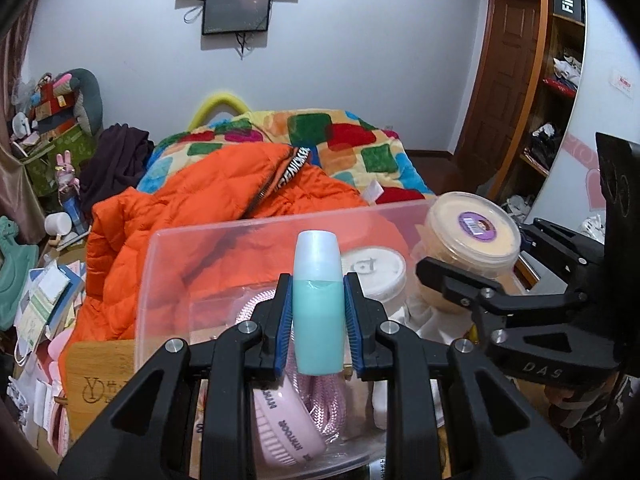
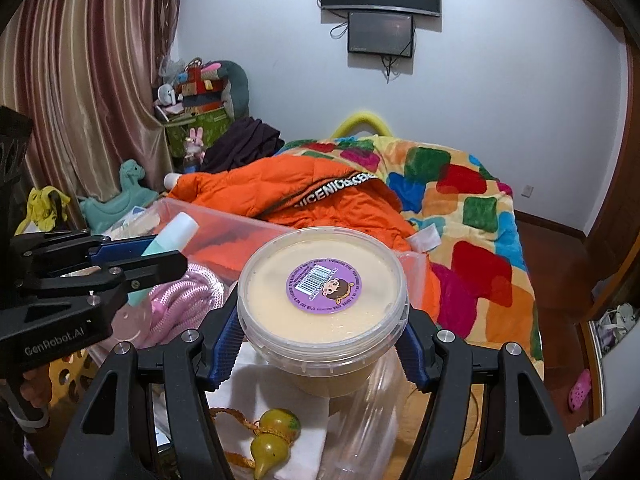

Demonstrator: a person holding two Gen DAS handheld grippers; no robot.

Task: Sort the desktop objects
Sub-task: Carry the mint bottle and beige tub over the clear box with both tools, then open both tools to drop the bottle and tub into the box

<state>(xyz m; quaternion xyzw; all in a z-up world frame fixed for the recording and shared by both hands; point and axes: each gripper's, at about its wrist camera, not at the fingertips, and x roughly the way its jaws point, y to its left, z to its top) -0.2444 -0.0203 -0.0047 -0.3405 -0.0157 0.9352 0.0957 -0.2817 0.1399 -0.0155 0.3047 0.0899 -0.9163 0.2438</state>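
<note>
**A:** Closest to the left wrist lens is the left gripper, and what is it doing?

**B:** Its blue-padded fingers are clamped on a teal bottle with a pale frosted cap, held upright above a clear plastic bin. In the bin lie a pink hairbrush, a coil of pink braided rope and a white-lidded jar.

**A:** And the right gripper?

**B:** Spread fairly wide, its pads pressed to either side of a round tub with a cream-coloured lid and a purple barcode sticker. The tub sits at the bin's right end; I cannot tell whether it rests on anything. From the left wrist view the same tub shows just right of the white-lidded jar.

**A:** Anything underneath it?

**B:** A yellow-green gourd charm on an orange cord lies on a white cloth, beside a clear plastic wall of the bin.

**A:** Behind the bin?

**B:** An orange quilted jacket heaped against it, on a bed with a multicoloured patchwork blanket. A wooden box stands just left of the bin.
</note>
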